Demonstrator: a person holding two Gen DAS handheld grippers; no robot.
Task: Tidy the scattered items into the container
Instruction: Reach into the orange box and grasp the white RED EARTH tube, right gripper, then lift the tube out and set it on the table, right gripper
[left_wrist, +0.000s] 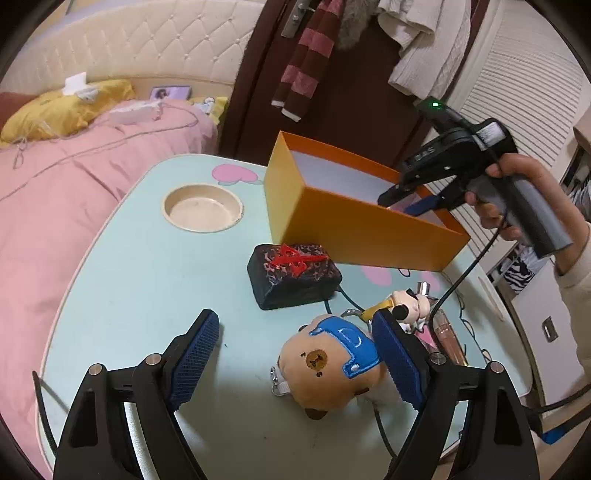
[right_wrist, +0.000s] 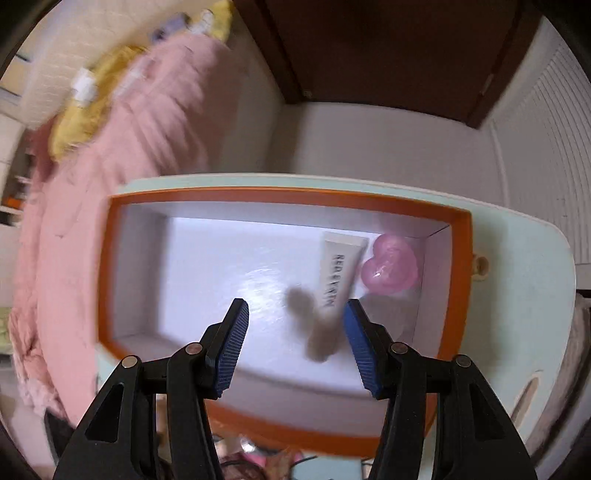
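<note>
We see the cow toy (left_wrist: 408, 300) half hidden behind our left gripper's right finger (left_wrist: 397, 354); the bed (right_wrist: 110, 155) smears with motion blur.

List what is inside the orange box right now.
Inside the orange box, the right wrist view shows a white tube and a pink heart-shaped item lying on the white floor. The near strip of floor is hidden behind the open right gripper.

The pale mint table (left_wrist: 122, 280) with pink cartoon prints has a round beige cup recess (left_wrist: 202, 210) near its far edge. On it stand an open orange box (left_wrist: 354, 229), a black block with a red character (left_wrist: 293, 275), a bear plush (left_wrist: 328, 365), a small cow figure (left_wrist: 408, 301) and a pink perfume bottle (left_wrist: 445, 332).
</note>
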